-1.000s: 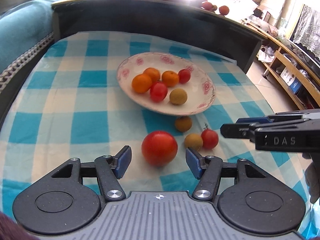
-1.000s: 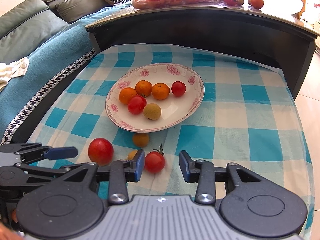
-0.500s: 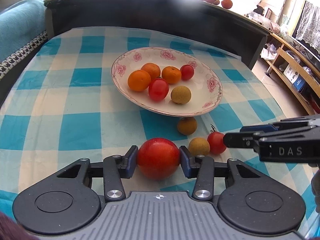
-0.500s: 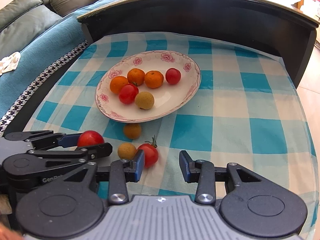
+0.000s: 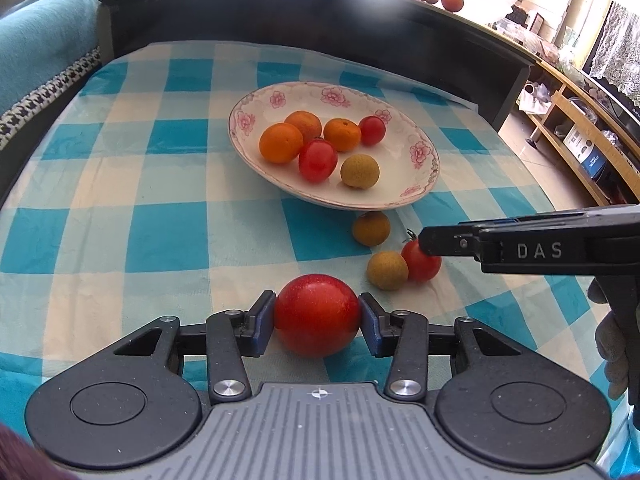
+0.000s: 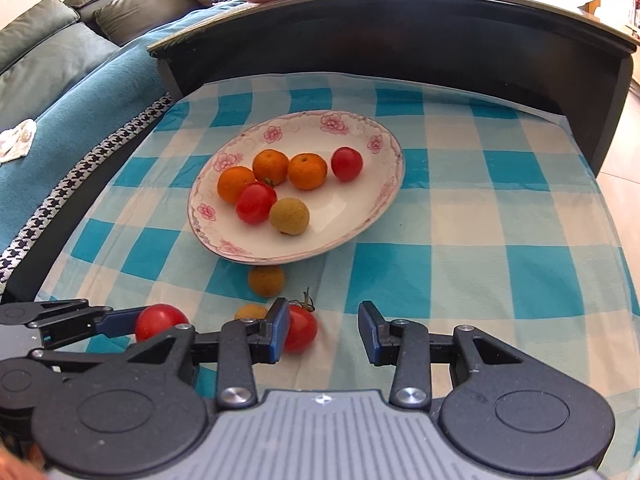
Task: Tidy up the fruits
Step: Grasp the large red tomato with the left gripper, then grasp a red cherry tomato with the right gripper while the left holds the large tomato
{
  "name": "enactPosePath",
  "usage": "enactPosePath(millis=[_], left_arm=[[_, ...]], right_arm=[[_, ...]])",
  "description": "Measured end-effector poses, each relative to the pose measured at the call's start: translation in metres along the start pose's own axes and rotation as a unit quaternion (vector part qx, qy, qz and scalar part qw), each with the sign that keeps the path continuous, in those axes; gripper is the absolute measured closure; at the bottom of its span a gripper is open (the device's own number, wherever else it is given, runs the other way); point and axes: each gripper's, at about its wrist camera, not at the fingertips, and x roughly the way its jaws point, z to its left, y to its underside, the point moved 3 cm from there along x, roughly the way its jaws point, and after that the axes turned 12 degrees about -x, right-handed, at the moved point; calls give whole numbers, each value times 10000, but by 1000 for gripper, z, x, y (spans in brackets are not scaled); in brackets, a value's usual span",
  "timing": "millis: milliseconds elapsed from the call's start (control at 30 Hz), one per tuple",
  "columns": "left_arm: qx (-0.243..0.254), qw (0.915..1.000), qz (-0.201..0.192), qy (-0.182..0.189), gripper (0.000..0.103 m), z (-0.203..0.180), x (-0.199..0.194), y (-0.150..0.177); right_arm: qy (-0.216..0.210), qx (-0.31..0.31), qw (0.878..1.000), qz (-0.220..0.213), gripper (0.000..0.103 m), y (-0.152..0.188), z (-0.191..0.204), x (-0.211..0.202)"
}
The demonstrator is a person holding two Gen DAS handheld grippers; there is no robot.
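A flowered white plate on the checked cloth holds several oranges, tomatoes and a longan. My left gripper is shut on a large red tomato just above the cloth. My right gripper is open, its left finger touching a small stemmed tomato. Two longans lie loose on the cloth: one beside that tomato, one by the plate's rim.
A dark raised counter walls the back, with more fruit on top. A blue sofa lies to the left. Shelves stand to the right. The cloth's edge drops off at the right.
My left gripper closed on the large tomato and lifted it slightly. My right gripper moved forward and left until its left finger reached the small tomato.
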Motion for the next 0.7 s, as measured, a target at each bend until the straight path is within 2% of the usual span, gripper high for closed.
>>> enactPosePath(millis=[233,500,633,700], left_arm=[[20,10000,4,23,50,0,0,0],[48,10000,10,8,50,-1,0,0],[74,10000,3,-2,50,-1,0,0],[51,10000,2,11,50,-1,1,0]], right_arm=[[-338,221,9990,178,63,-1,0,7],[-54,197,9991,370,63,8,-7,-7],[364,-1,9981,504,63,12,-12,-10],[236,158,9986,451,63,13,-17,-12]])
